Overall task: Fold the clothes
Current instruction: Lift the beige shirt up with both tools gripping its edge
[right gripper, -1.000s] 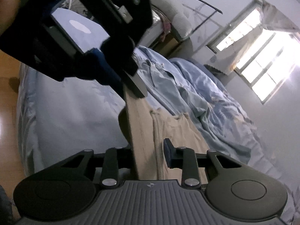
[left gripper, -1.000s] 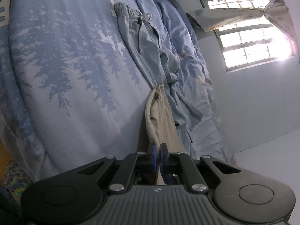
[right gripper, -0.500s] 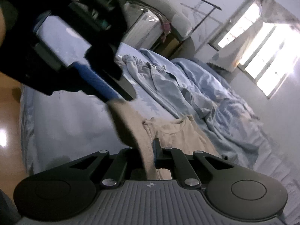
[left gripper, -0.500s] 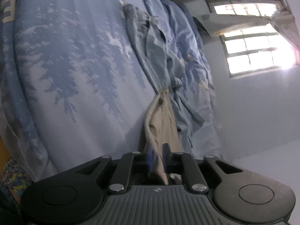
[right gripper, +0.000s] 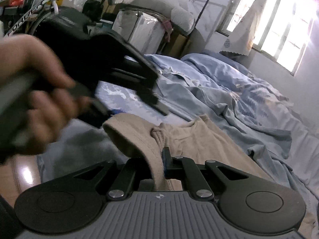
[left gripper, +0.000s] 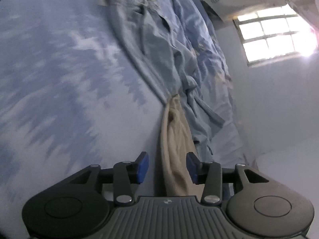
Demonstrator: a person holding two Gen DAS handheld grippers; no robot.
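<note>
A beige garment [left gripper: 175, 139] lies stretched along the bed toward me in the left wrist view. My left gripper [left gripper: 167, 167] has its jaws opening; the beige cloth runs between the blue pads [left gripper: 142, 168] without being pressed. In the right wrist view my right gripper [right gripper: 162, 165] is shut on a folded edge of the beige garment [right gripper: 199, 139], which curls up over the fingers. A hand [right gripper: 30, 109] carries the left gripper, blurred, just above and left of that fold.
Light blue clothes [left gripper: 155, 45] lie crumpled beyond the beige one on the tree-print bedsheet [left gripper: 59, 79]. A bunched blue quilt [right gripper: 249, 83] fills the far side under a bright window [right gripper: 279, 29]. A covered rack [right gripper: 139, 29], a bicycle [right gripper: 30, 6] and wooden floor [right gripper: 24, 175] sit at left.
My left gripper went from shut on the beige cloth to jaws apart and shifted sideways. My right gripper closed on the beige edge and rose a little.
</note>
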